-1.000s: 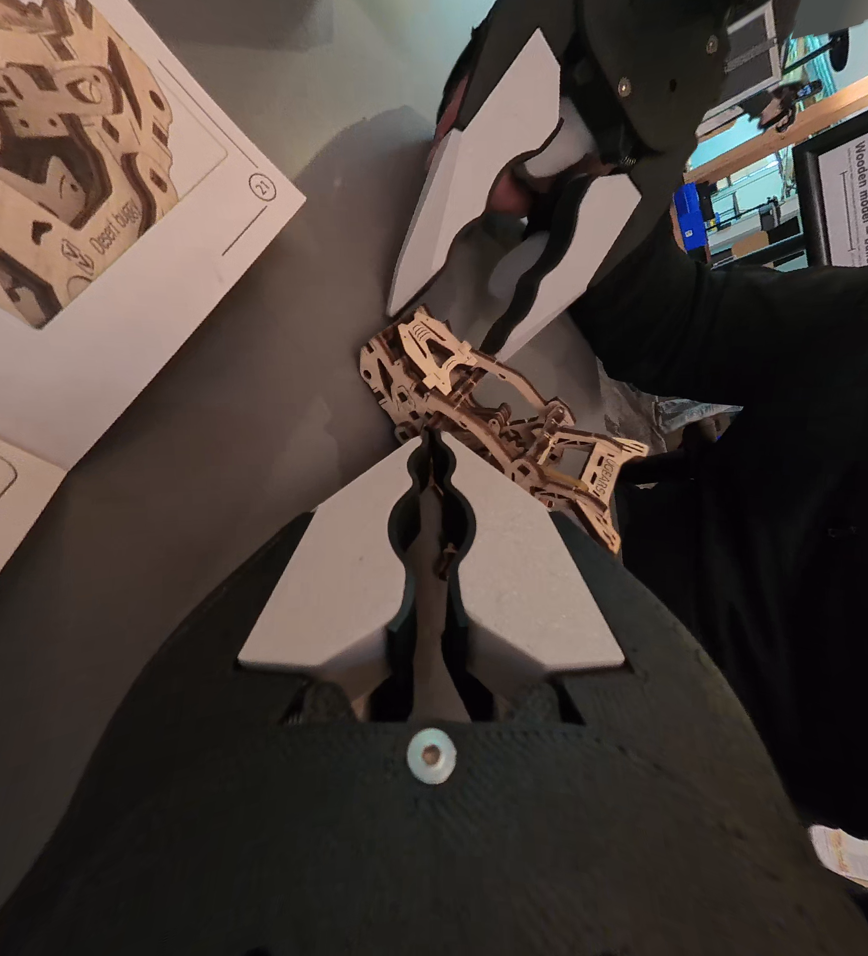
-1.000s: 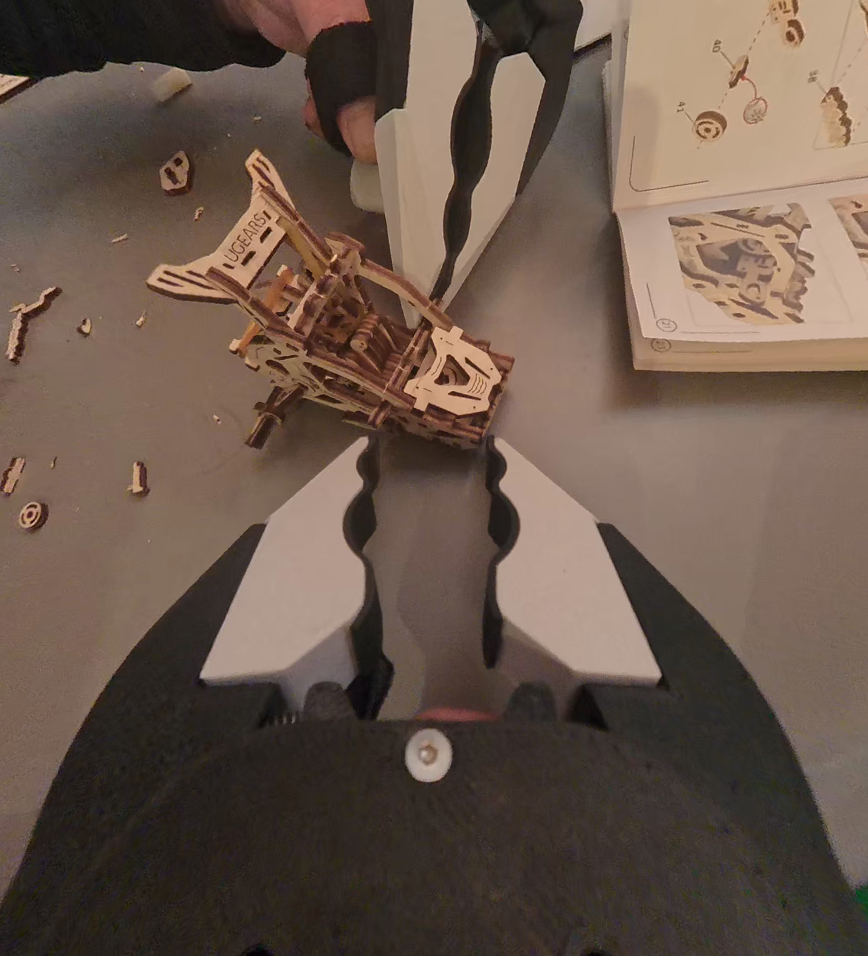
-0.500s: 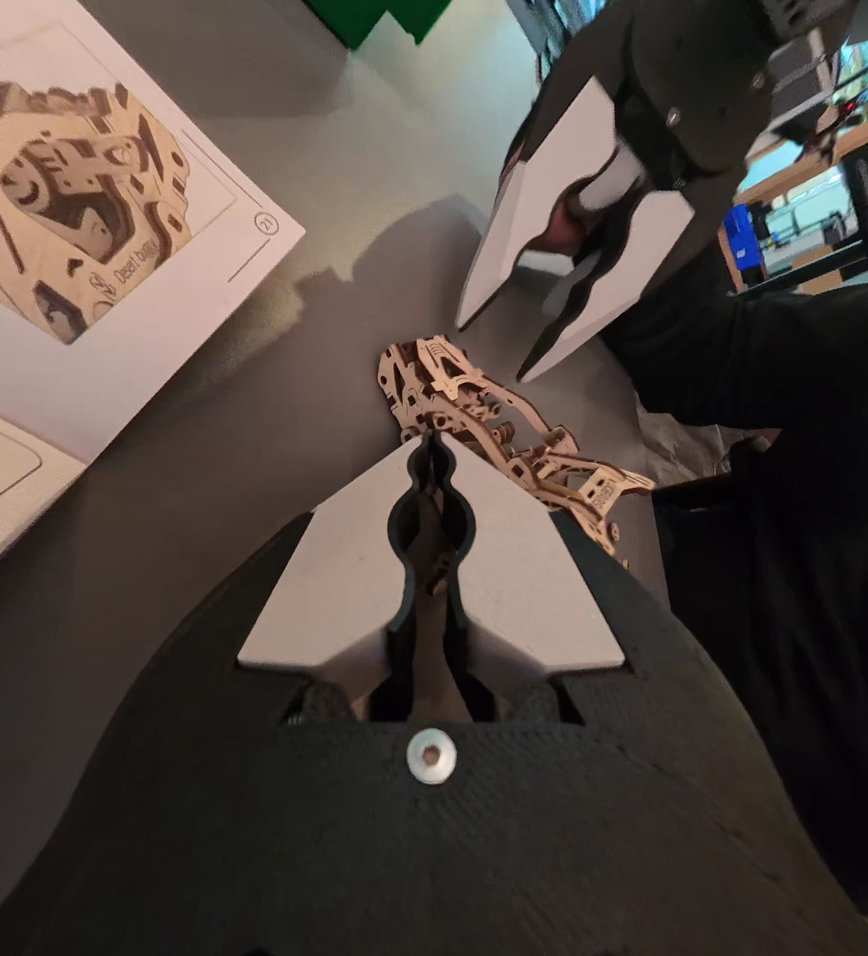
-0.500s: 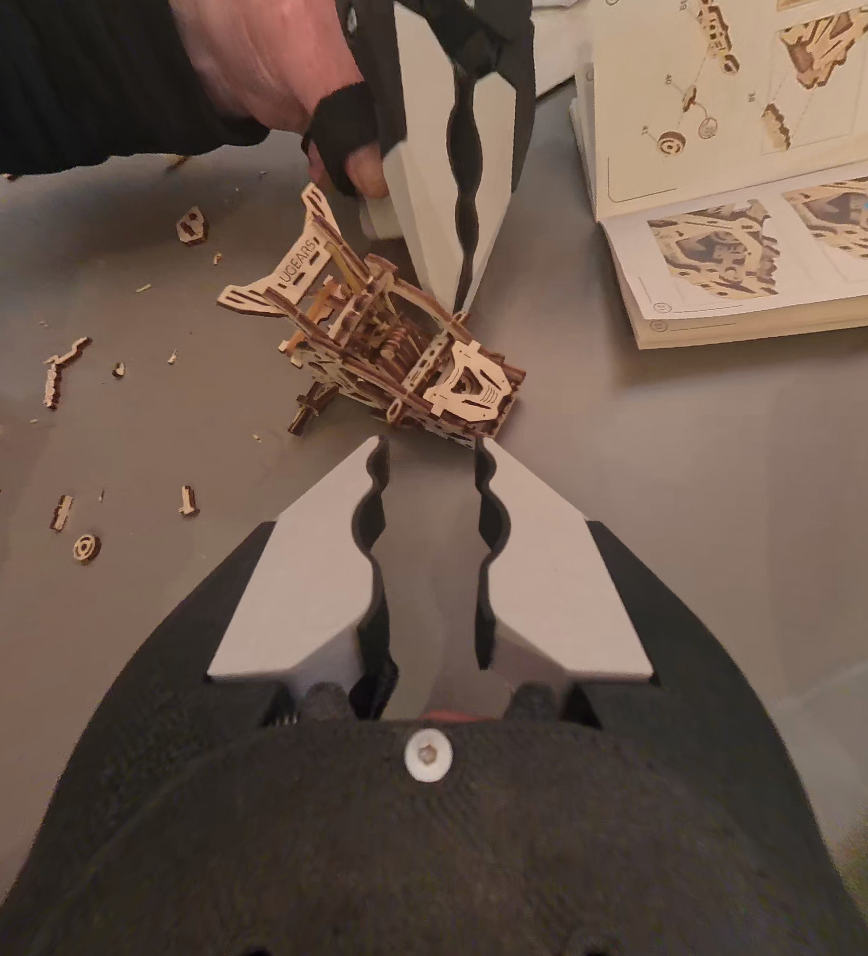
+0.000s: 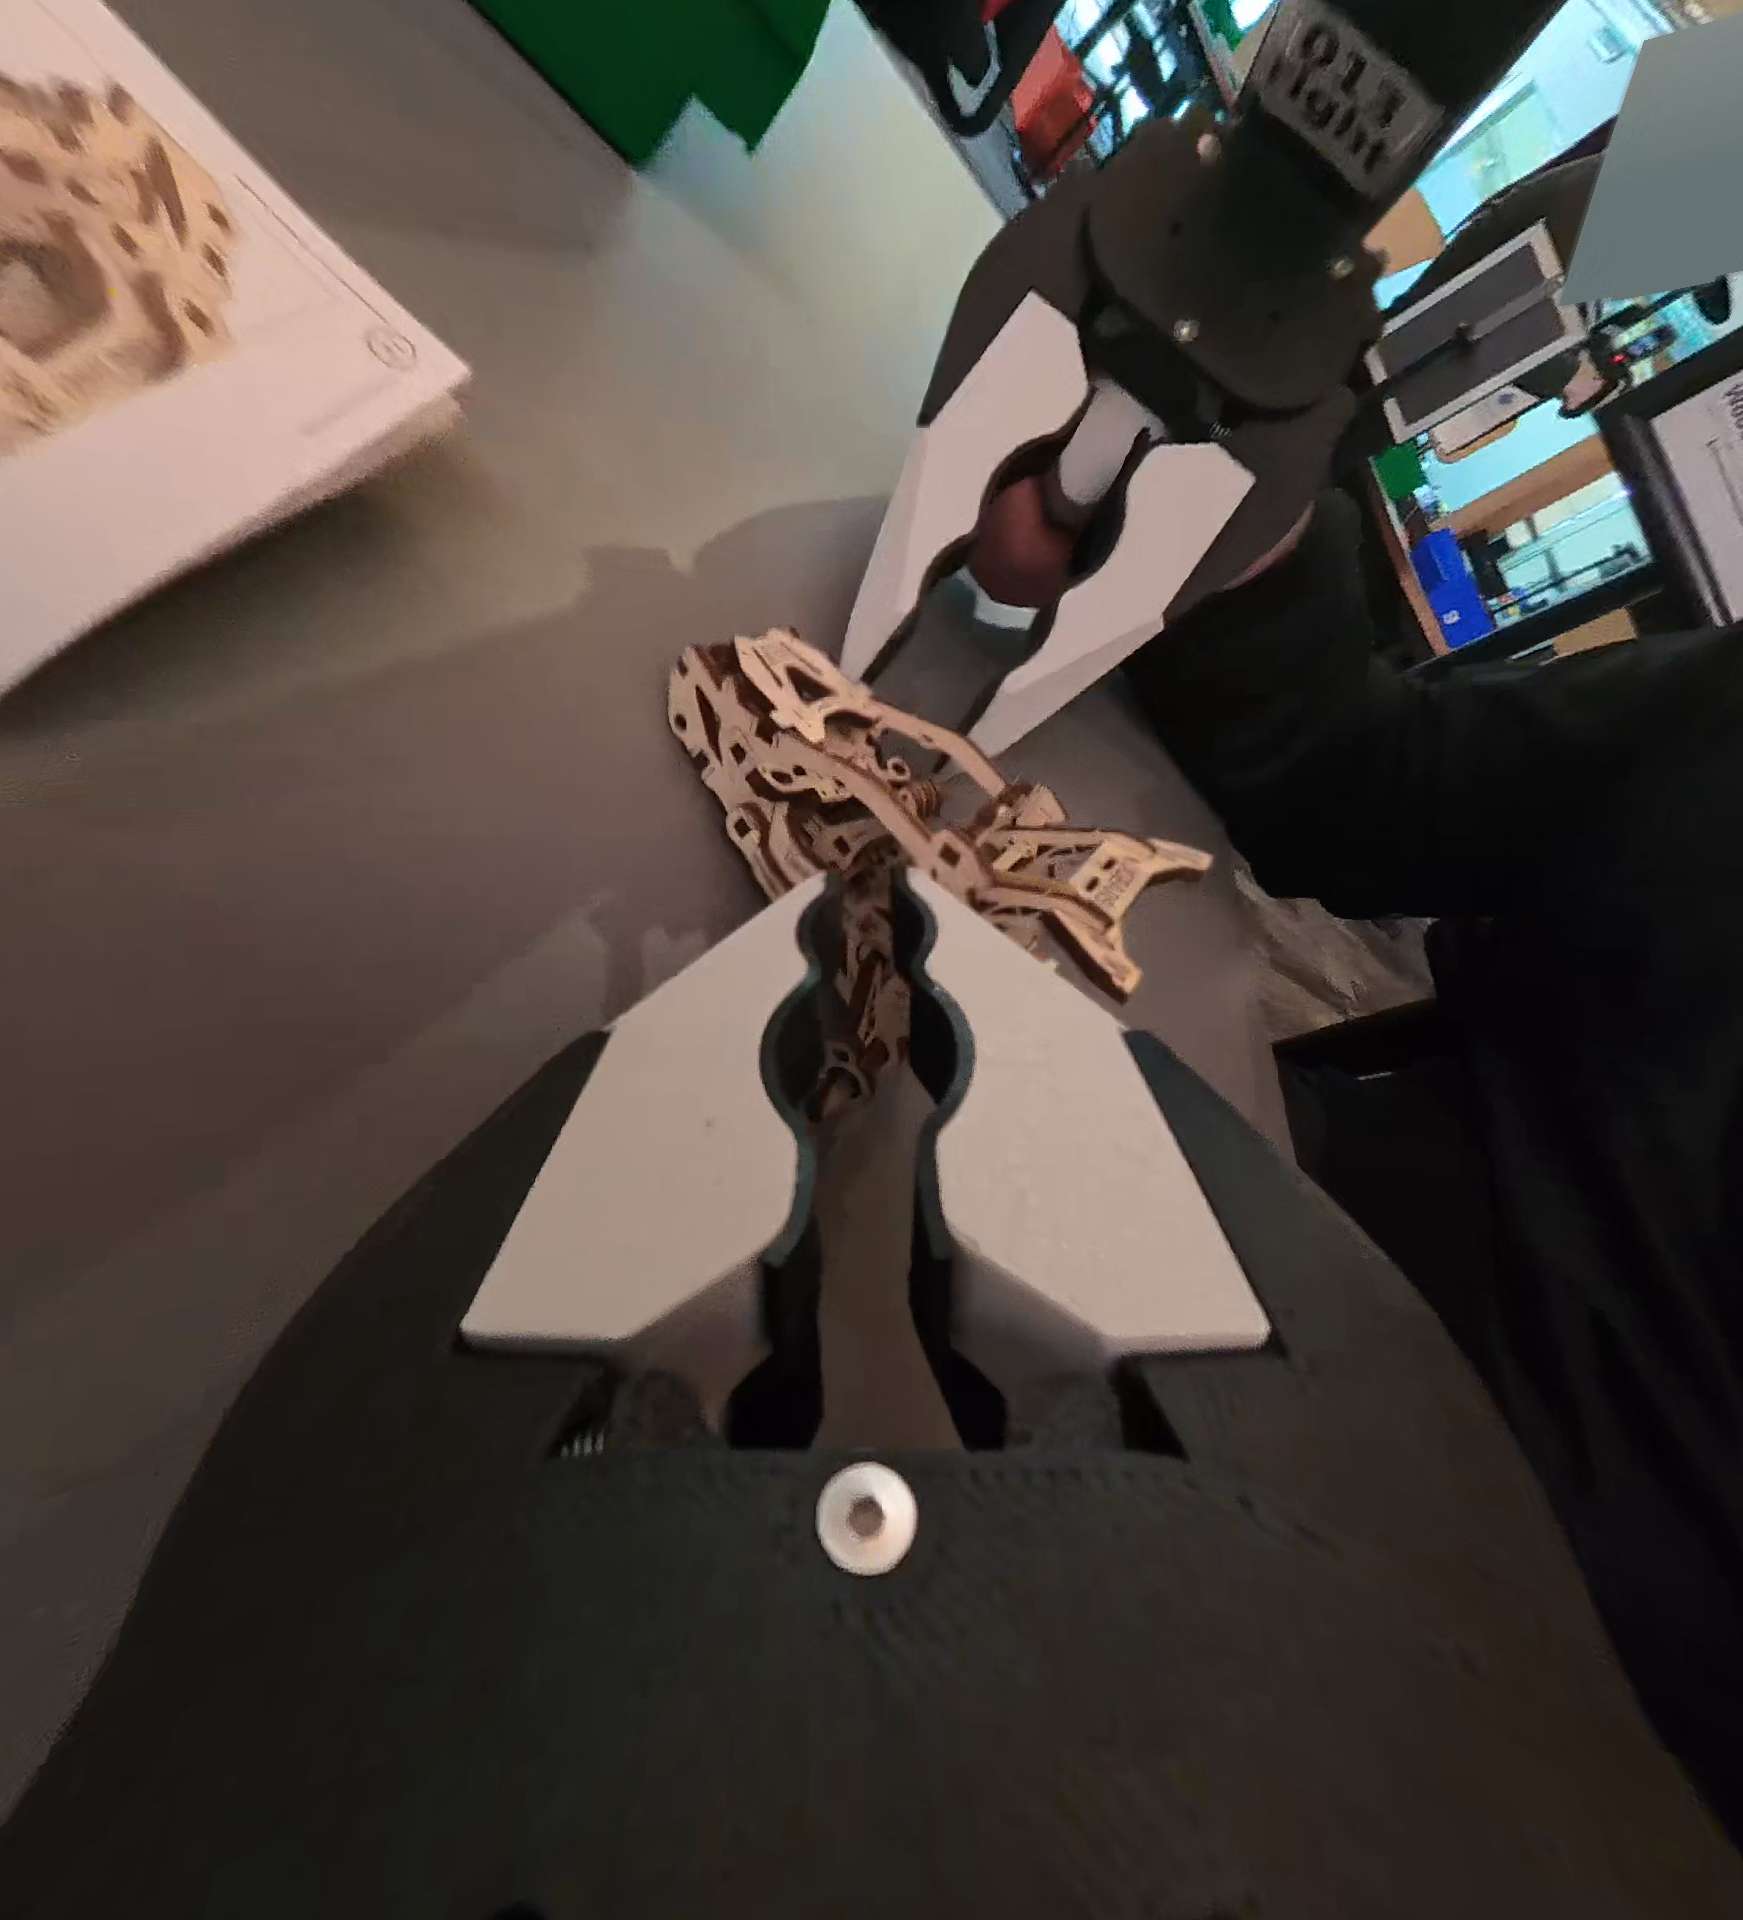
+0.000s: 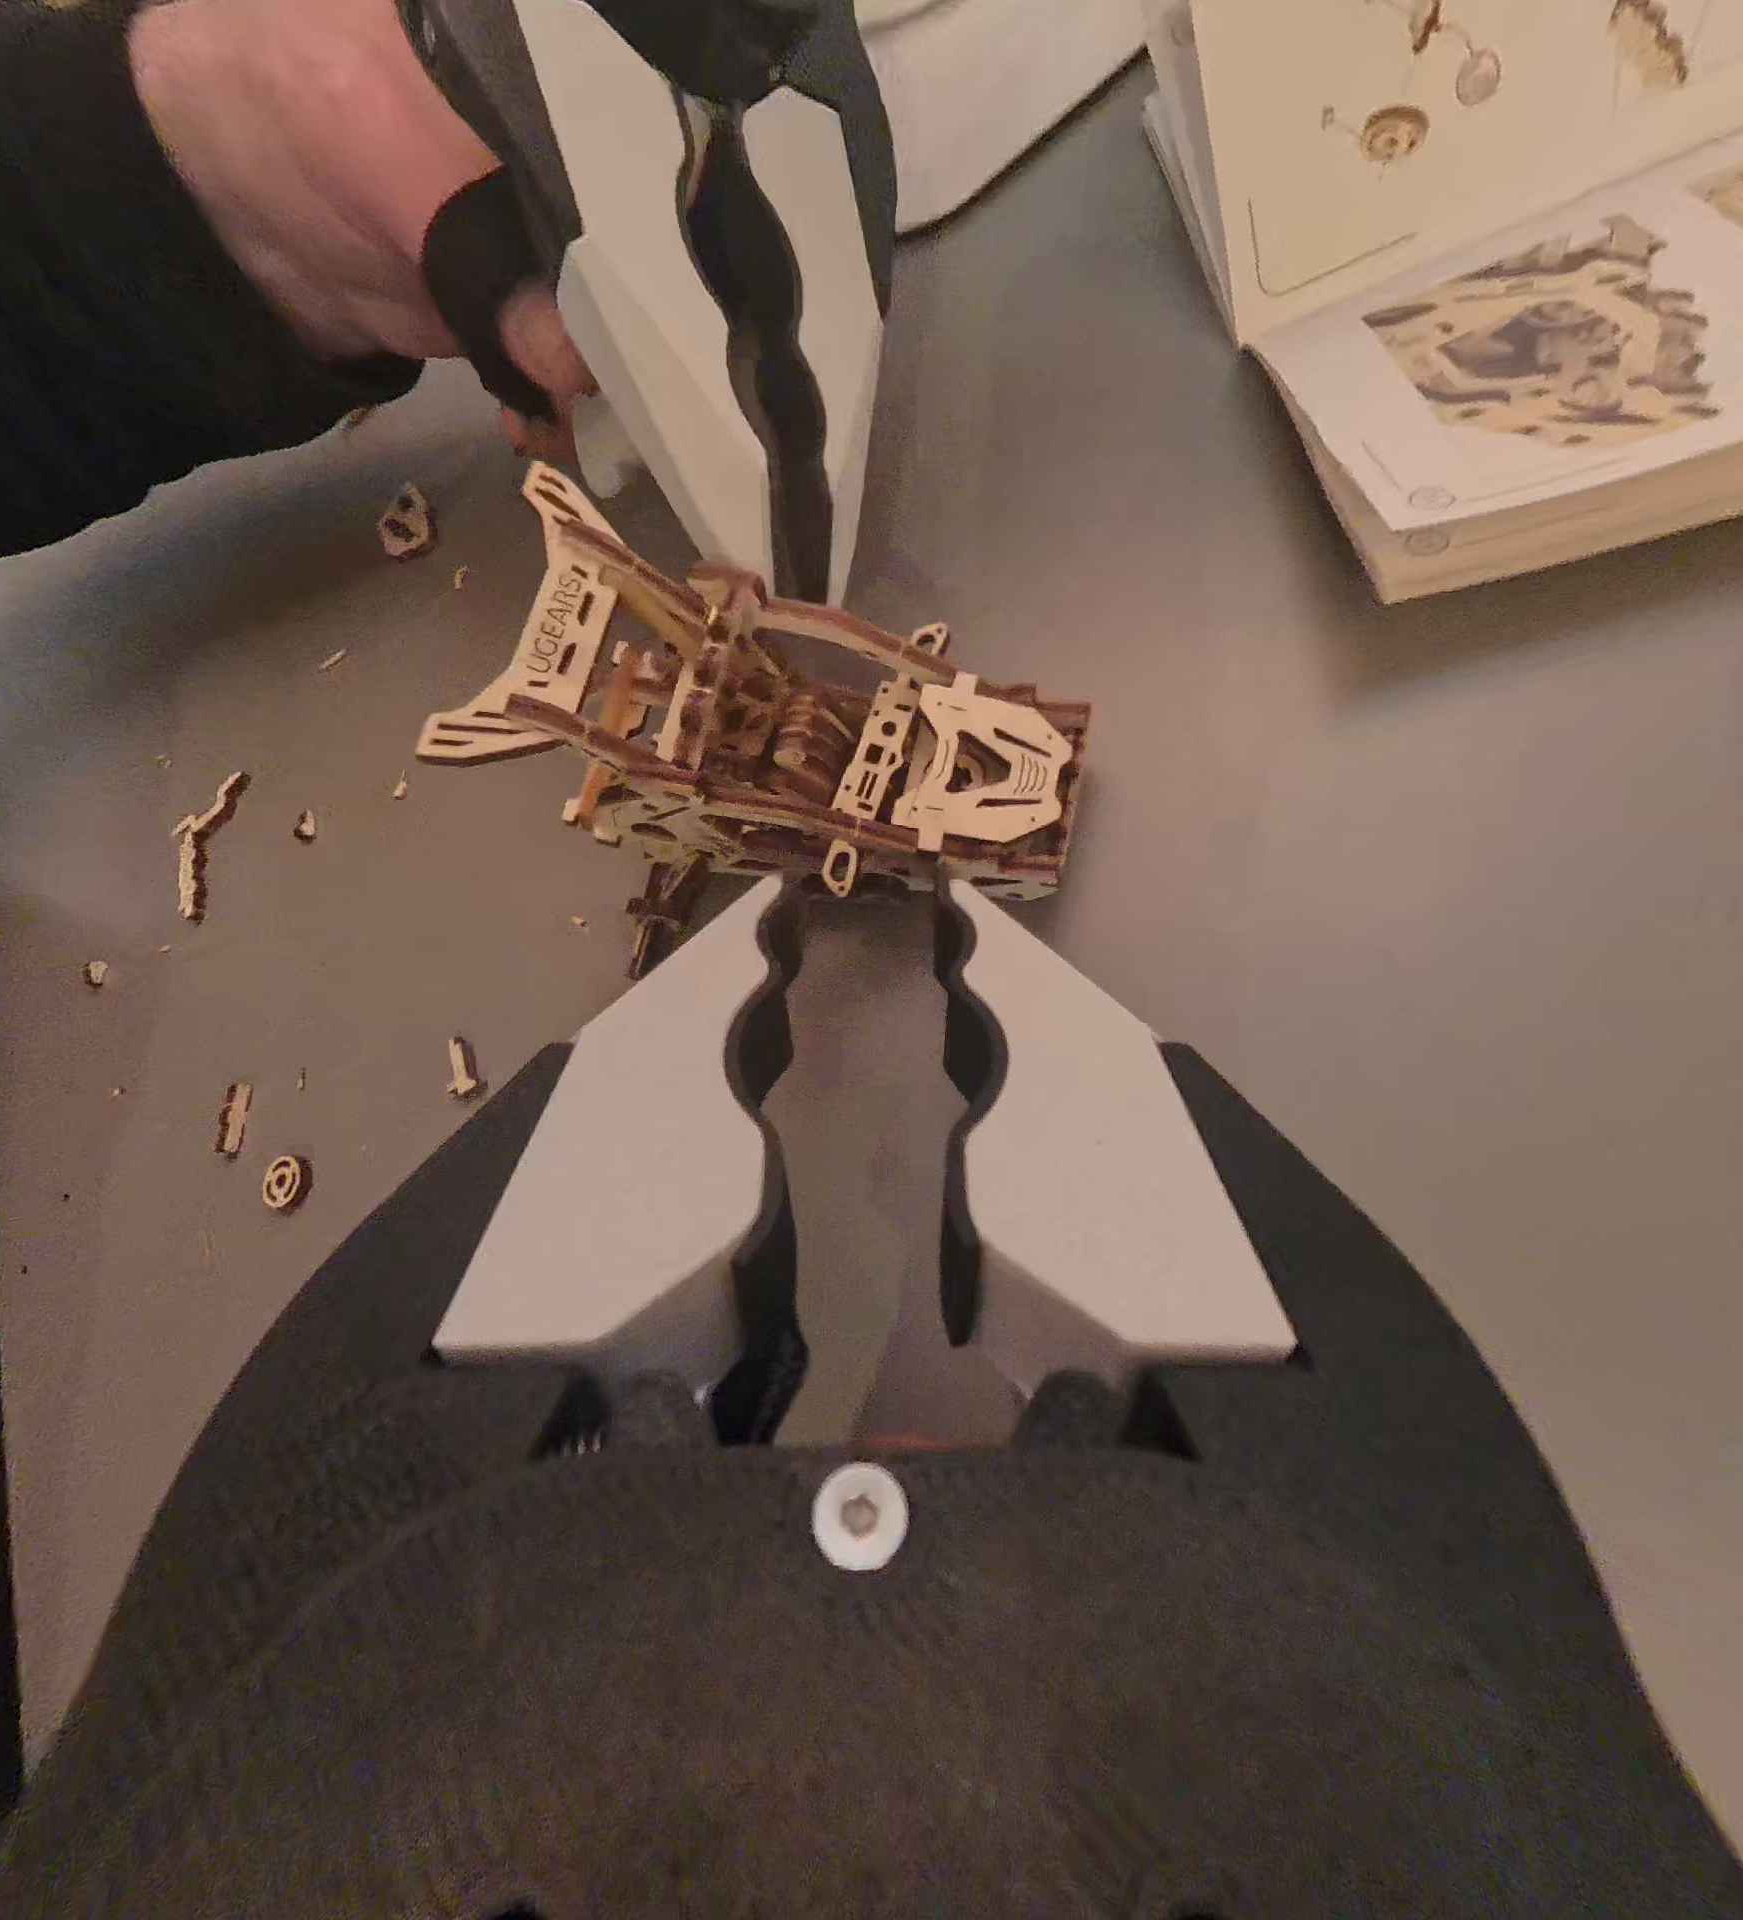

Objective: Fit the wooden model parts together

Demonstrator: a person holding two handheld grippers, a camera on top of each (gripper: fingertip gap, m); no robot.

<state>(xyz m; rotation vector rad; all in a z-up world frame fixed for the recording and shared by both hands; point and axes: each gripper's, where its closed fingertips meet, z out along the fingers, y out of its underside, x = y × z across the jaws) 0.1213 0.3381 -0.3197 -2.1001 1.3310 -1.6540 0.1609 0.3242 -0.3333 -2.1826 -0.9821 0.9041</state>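
Shifted since earlier frame: right gripper (image 6: 862, 914) closer, tips just beside model | grey table (image 6: 1366, 935) bearing open booklet (image 6: 1532, 343) | wooden model (image 6: 763, 748) tilted on table | left gripper (image 5: 867, 894) clamped on model frame | right gripper fingers apart, empty

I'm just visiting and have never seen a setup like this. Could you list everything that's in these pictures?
Wooden model: one, pale and dark brown, mid-table, tilted.
Wood scraps: many, tan, scattered beside the model.
Instruction booklet: one, white, open on the table's far side.
Table: one, grey.
Green shape: one, at the table's far edge.
Shelves: background, cluttered.
Left gripper: white fingers, black body, shut on the model.
Right gripper: same colours, open, tips at the model's edge.
Hand: one, black fingerless glove, holding the left gripper.
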